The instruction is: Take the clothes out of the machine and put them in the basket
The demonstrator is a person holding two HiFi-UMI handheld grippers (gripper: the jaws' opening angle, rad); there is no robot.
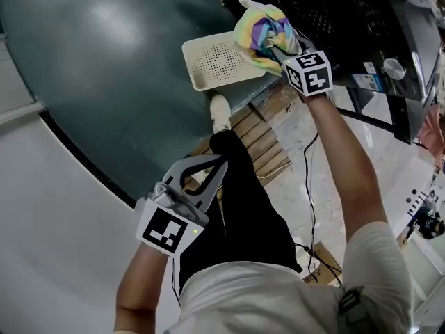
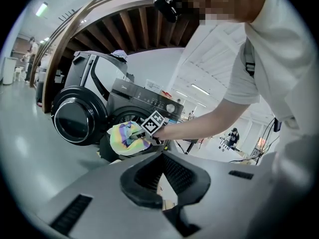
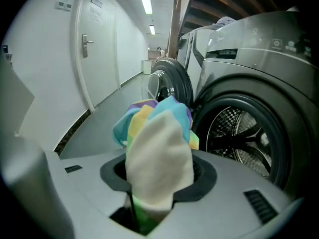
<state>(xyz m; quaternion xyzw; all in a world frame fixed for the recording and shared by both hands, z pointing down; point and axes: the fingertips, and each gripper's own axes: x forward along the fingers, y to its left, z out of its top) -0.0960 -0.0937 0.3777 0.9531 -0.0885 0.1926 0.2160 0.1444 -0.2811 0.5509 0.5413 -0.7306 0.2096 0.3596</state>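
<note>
The left gripper (image 1: 212,167) hung low by the person's leg, its jaw tips together with nothing between them. Further on, the cream perforated basket (image 1: 215,62) sat on the grey floor (image 1: 104,61), just in front of the dark washing machine (image 2: 144,103). Above the basket's right edge, the right gripper (image 1: 277,46) was clamped partway shut on a bunched rainbow-striped cloth (image 1: 259,32), clear of the drum. The machine's door (image 2: 75,121) stood open.

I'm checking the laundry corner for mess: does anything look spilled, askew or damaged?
Nothing stands out. The right gripper grips the rainbow cloth beside the upright white basket, and the machine door stands open; no spill or damage shows.
</note>
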